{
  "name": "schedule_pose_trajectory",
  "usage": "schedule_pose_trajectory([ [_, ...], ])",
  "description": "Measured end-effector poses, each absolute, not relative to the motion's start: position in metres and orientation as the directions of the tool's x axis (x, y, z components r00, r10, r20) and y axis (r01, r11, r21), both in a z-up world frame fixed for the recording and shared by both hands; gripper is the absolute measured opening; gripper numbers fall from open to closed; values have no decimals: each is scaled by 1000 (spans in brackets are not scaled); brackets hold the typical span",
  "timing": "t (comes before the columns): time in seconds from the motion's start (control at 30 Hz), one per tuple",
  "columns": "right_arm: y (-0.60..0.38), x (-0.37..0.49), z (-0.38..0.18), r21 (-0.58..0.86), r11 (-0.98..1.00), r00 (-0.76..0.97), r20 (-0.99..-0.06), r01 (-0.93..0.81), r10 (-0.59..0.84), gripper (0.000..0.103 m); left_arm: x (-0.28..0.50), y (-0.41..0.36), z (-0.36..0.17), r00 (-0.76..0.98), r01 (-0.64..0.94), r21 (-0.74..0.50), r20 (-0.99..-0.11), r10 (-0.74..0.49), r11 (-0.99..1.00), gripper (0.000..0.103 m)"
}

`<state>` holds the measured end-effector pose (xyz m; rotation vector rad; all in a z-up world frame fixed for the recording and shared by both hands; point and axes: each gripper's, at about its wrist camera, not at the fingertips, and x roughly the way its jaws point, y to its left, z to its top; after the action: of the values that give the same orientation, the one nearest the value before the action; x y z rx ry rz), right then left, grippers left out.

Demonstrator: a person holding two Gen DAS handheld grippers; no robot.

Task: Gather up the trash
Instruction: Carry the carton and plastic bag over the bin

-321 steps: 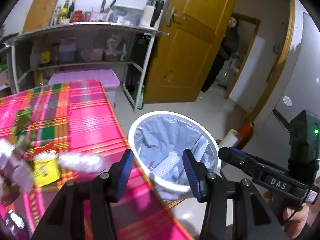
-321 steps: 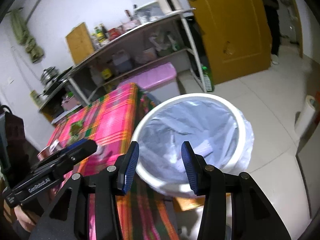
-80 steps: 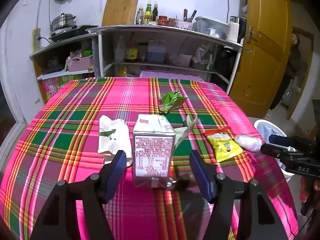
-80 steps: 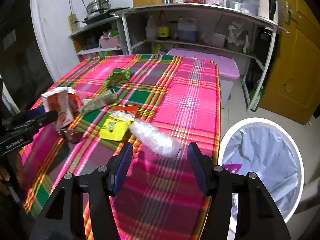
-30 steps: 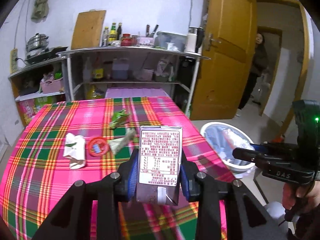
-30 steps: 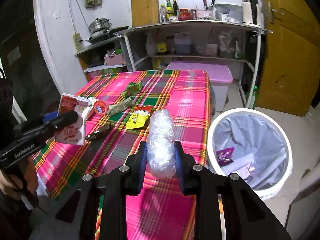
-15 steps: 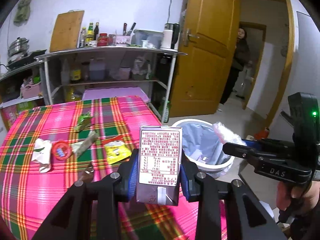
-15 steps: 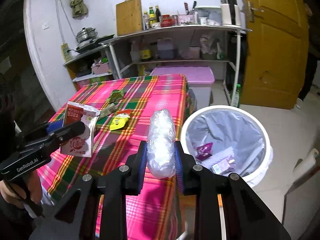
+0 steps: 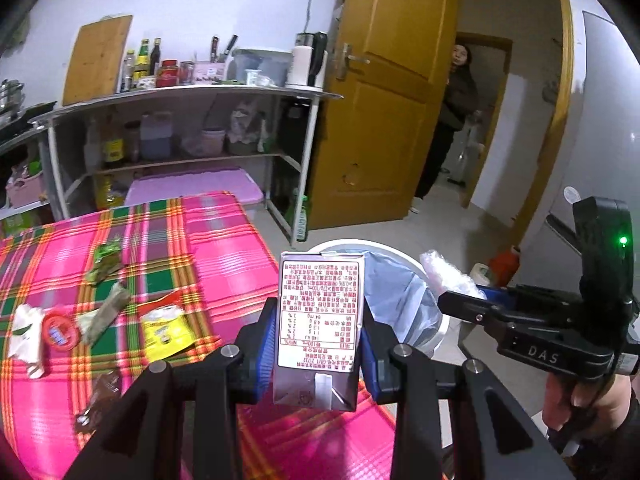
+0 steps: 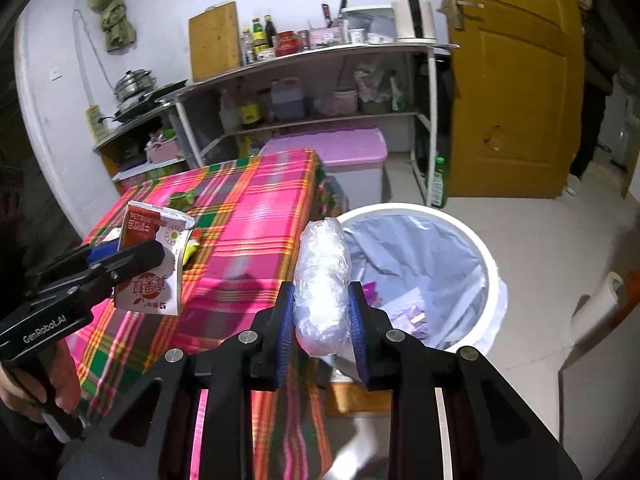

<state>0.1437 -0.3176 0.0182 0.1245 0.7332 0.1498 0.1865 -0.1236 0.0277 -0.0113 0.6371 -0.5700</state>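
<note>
We find the carton (image 9: 320,320) standing upright and clamped between the blue pads of the left gripper (image 9: 318,350), held in the air over the near edge of the table (image 9: 224,240), with the white trash bin (image 9: 436,320) just beyond it to the right. We find the crumpled clear plastic bag (image 10: 322,292) pinched between the pads of the right gripper (image 10: 322,332), its upper end jutting past the fingertips, beside the bin's rim and not yet over the opening. Left on the plaid cloth we note a yellow packet (image 9: 164,330), a green wrapper (image 9: 105,258), a red lid (image 9: 60,332) and a white wrapper (image 9: 24,330); a person (image 9: 456,120) stands in the doorway.
</note>
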Motion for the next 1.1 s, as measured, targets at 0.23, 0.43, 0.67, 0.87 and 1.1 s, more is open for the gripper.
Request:
schedule_pose_trajectory([
  [0.23, -338, 159, 5, 173, 984, 723, -674, -48, 154, 27, 212, -160, 15, 609, 542, -195, -579, -542, 817, 36],
  [0.43, -356, 172, -4, 172, 985, 716, -686, -15, 131, 27, 234, -184, -1, 575, 549, -212, -606, -549, 808, 36],
  [0.67, -371, 187, -16, 162, 987, 710, -696, 14, 105, 27, 257, -205, -15, 553, 537, -222, -636, -539, 814, 37],
  [0.87, -375, 194, -24, 166, 986, 705, -702, 31, 96, 44, 273, -213, -27, 554, 506, -232, -650, -520, 831, 49],
  [1.1, -375, 192, -25, 169, 985, 707, -700, 32, 97, 52, 273, -198, -23, 567, 490, -258, -631, -529, 833, 51],
])
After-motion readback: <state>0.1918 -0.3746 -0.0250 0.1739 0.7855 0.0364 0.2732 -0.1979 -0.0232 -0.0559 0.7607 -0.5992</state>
